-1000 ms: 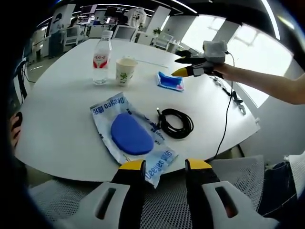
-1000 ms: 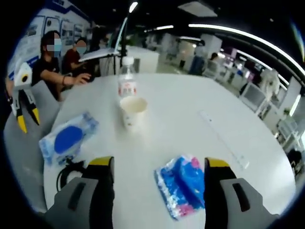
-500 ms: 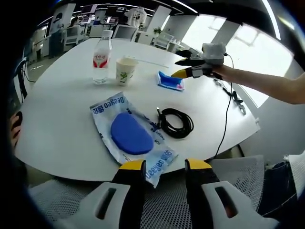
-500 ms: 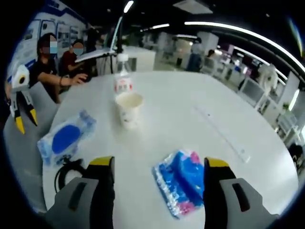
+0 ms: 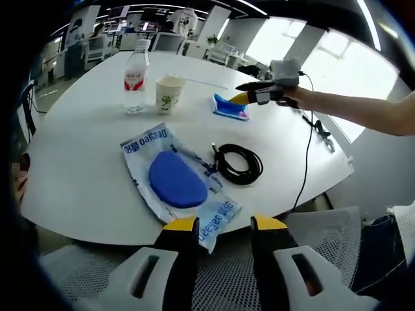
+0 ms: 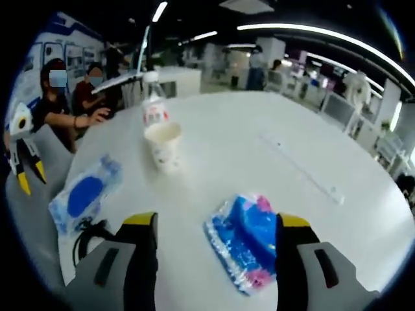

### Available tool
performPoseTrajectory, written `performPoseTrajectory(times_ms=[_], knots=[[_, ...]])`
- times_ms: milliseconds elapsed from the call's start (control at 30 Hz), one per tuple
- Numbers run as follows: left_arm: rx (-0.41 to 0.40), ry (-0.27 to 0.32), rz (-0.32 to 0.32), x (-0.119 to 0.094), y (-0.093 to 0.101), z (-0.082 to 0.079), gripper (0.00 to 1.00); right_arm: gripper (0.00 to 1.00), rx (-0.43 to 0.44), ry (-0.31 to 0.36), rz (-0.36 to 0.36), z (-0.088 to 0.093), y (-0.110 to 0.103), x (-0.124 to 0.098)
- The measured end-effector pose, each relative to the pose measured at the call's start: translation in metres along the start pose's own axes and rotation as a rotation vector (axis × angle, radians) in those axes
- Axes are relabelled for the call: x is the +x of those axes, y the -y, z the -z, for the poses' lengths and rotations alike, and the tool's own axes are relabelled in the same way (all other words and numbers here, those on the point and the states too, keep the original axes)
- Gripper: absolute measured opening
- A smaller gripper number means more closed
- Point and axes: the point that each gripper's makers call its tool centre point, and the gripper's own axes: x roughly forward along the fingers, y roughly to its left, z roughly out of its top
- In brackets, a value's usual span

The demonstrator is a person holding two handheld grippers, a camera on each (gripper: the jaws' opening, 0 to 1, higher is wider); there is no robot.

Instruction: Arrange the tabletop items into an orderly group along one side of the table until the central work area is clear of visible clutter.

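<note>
Left gripper view: my left tongs [image 5: 224, 225] hang with jaws apart and empty above the near edge of the white table [image 5: 78, 168]. Just beyond them lies a clear bag holding a blue pad [image 5: 178, 181], with a coiled black cable [image 5: 238, 165] beside it. Farther off stand a water bottle [image 5: 134, 78] and a paper cup [image 5: 168, 94]; my right tongs [image 5: 249, 92] reach over a small blue packet [image 5: 230, 107]. Right gripper view: my right tongs [image 6: 217, 221], jaws wide and empty, straddle the blue packet [image 6: 243, 238] lying flat on the table [image 6: 311, 149]. The cup [image 6: 162, 146] and bottle [image 6: 153, 108] stand beyond, the bag [image 6: 83, 194] and cable [image 6: 91, 234] to the left.
</note>
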Motion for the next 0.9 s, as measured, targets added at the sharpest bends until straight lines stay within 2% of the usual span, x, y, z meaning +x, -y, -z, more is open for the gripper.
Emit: performPoseTrajectory(times_ms=[133, 267, 400, 533, 633, 833, 900], knots=[[0.005, -0.011, -0.001, 0.001, 0.0, 0.002, 0.31, 0.69, 0.031, 0.002, 0.009, 0.001, 0.005, 0.002], [0.001, -0.014, -0.003, 0.001, 0.0, 0.002, 0.31, 0.64, 0.031, -0.005, 0.021, 0.005, 0.013, 0.005], [0.004, -0.02, 0.001, 0.001, 0.001, 0.003, 0.31, 0.59, 0.075, -0.02, 0.04, 0.013, 0.022, 0.01], [0.008, -0.026, 0.0, 0.002, 0.001, 0.005, 0.31, 0.52, 0.025, -0.079, 0.044, 0.027, 0.023, 0.015], [0.008, -0.028, -0.001, 0.002, 0.001, 0.005, 0.31, 0.51, 0.034, -0.085, 0.036, 0.029, 0.021, 0.018], [0.024, -0.04, 0.0, 0.003, 0.002, 0.008, 0.31, 0.4, -0.088, -0.144, 0.089, 0.038, 0.033, 0.019], [0.027, -0.05, -0.004, 0.003, 0.001, 0.009, 0.31, 0.35, -0.074, -0.145, 0.097, 0.04, 0.036, 0.019]])
